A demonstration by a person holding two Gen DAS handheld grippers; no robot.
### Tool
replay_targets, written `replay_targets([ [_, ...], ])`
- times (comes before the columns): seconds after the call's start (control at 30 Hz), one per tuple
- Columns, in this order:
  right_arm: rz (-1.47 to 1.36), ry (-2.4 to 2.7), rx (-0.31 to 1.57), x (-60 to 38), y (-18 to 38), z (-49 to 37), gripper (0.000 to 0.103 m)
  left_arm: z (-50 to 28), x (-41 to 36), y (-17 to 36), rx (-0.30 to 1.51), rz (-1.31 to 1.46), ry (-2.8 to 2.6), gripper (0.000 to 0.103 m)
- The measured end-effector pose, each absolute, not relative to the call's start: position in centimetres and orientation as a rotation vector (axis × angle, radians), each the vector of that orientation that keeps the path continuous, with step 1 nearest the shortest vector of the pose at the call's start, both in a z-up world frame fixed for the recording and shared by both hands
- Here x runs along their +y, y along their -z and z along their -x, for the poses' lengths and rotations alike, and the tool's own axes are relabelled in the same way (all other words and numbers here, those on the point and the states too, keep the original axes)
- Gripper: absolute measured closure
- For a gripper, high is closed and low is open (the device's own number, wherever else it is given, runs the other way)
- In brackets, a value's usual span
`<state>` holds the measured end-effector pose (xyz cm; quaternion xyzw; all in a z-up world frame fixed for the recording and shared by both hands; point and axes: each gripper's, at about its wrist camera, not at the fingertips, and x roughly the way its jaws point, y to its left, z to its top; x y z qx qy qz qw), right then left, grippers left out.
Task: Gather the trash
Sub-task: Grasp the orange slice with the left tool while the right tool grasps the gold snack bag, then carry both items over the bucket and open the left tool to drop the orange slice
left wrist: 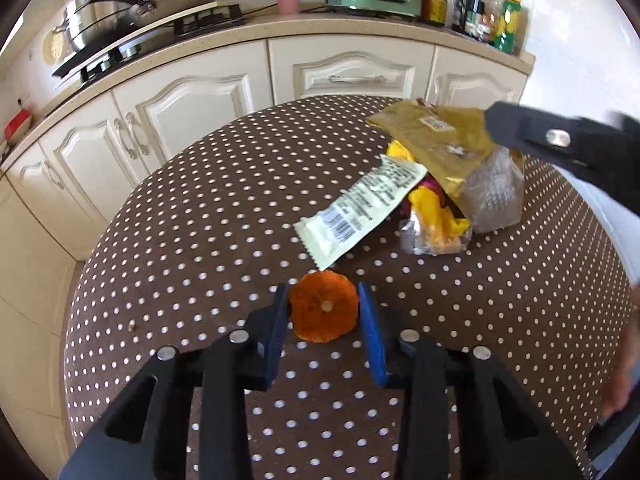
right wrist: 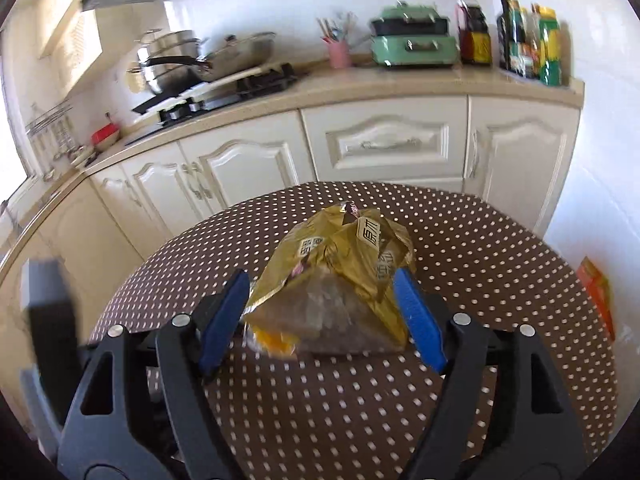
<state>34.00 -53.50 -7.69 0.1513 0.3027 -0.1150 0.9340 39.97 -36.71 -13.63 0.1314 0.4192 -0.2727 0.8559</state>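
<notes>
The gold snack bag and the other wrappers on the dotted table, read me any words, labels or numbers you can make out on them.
Gold snack bag: large Chinese characters on pale patches, too creased and blurred to read with confidence.
Small white sticker on the gold snack bag: too small to read.
Cream wrapper: a barcode and blocks of fine print, too small to read.
Orange peel: no text.

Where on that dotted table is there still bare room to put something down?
Bare cloth on the table lies left of the white wrapper, toward the cabinets. Crowded: the gold bag and yellow wrappers, and by the orange peel.
</notes>
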Motion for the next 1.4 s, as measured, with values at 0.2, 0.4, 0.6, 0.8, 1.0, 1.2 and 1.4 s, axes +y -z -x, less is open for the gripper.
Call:
replay_targets([
  [0.2,-0.342,0.254,0.689,-54.3,9.6,-35.8,0.05,-40.5,-33.5,12.0,0.856,-0.174,0.558,0.069],
  [0.4,-0.337,0.245,0.702,-54.5,9.9,-33.7,0.084,-39.0,-31.1,10.1,0.822,-0.127,0.583,0.069],
  [0.6,-0.291,0.277,0.603,-53.3,7.6,-29.8,0.09,-37.1,-28.1,8.2,0.786,-0.085,0.61,0.069],
  [0.8,-0.241,0.235,0.48,-49.0,2.8,-26.2,0.09,-34.8,-22.6,6.0,0.745,-0.023,0.611,0.069],
  [1.0,-0.187,0.057,0.45,-39.4,1.0,-25.4,0.09,-32.5,-14.8,5.4,0.72,0.041,0.574,0.069],
  [1.2,-0.13,-0.157,0.508,-27.7,2.2,-26.9,0.089,-30.8,-4.7,7.2,0.741,0.128,0.479,0.069],
  [1.4,-0.06,-0.337,0.619,-15.0,6.2,-28.9,0.089,-29.3,6.6,11.4,0.785,0.21,0.303,0.069],
])
